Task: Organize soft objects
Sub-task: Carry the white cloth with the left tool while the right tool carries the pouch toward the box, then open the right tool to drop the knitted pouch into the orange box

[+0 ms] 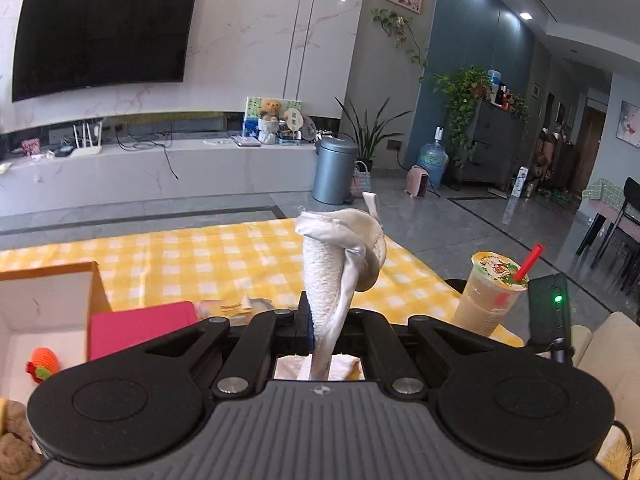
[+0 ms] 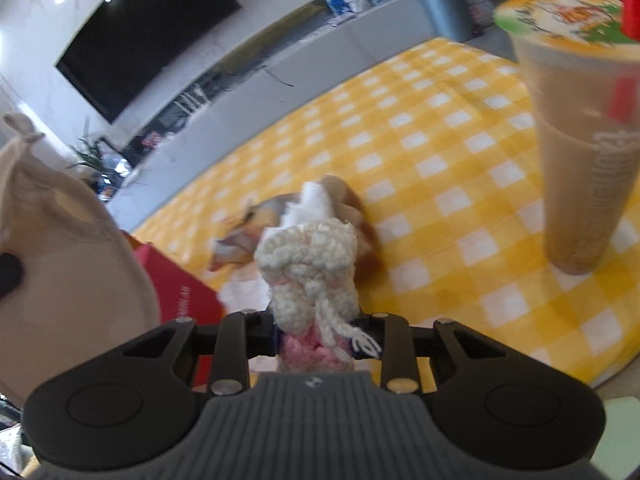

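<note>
At far left of the left wrist view, an open cardboard box [image 1: 48, 320] holds an orange knitted toy [image 1: 40, 366], with a pink box [image 1: 140, 330] beside it. Further right, the left gripper [image 1: 320, 332] has its fingers pressed together on a cream cloth pouch [image 1: 340, 256], which stands up above the yellow checked cloth [image 1: 200, 260] on the worktop. A milk tea cup [image 1: 490, 292] with a red straw stands at right.

From the right wrist view, the pouch [image 2: 60, 248] fills the left edge. Centre, the right gripper [image 2: 316, 344] holds a white and pink knitted toy [image 2: 308, 276], fingers narrowed onto it. Behind it lies a blurred soft bundle [image 2: 352, 216] on the cloth; the cup [image 2: 580, 140] stands at right.
</note>
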Available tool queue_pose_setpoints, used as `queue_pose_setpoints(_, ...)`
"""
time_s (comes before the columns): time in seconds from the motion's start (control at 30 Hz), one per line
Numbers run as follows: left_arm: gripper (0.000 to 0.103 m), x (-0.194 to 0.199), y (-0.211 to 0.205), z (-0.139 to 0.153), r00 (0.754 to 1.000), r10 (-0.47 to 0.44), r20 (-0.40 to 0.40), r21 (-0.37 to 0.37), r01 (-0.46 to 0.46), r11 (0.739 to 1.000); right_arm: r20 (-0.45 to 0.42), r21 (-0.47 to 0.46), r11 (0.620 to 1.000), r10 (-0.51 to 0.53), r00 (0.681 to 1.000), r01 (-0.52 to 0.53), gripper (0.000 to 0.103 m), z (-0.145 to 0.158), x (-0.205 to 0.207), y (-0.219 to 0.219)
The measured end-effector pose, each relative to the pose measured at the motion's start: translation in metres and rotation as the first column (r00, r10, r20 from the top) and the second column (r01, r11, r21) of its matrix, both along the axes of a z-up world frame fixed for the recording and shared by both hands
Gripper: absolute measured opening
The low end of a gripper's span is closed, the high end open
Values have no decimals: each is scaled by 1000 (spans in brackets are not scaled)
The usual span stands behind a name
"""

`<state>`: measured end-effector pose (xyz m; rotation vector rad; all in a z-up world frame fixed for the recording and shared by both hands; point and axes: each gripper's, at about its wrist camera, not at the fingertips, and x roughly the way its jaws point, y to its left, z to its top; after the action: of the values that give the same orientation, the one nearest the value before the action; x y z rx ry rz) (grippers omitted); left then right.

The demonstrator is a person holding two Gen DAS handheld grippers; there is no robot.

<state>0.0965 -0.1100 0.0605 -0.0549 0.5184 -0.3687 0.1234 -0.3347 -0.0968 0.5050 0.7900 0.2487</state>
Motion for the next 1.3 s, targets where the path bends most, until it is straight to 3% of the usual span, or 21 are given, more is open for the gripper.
queue_pose_setpoints(0.3,5,-20,50,19,996,93,-8,-17,-93,996,113,144,983,97,989,-112,29,27,-13,17)
queue_pose_setpoints(0.6,5,-27,154,27,967,252,-20,-45,-253,966,181,180,959,185,966,-217,29,55,-18,51)
queue_pose_setpoints(0.7,5,-28,190,24,954,298,-26,-96,-299,949,199,190,949,215,956,-253,29,66,-21,72)
queue_pose_setpoints(1.03,5,-17,268,-9,947,308,-86,-190,-319,928,200,65,930,343,918,-362,29,86,-17,209)
queue_pose_setpoints(1.07,5,-14,273,-13,948,306,-92,-203,-319,926,209,27,942,323,923,-335,29,86,-13,225)
queue_pose_setpoints(1.13,5,-7,284,-21,947,301,-108,-236,-319,918,252,-115,938,346,904,-327,29,85,-5,262)
queue_pose_setpoints(1.17,5,-4,288,-24,947,299,-118,-247,-320,915,239,-171,916,395,887,-362,29,81,4,283)
queue_pose_setpoints(1.3,6,5,297,-39,962,249,-112,-284,-271,920,99,-267,875,441,892,-403,29,63,39,345)
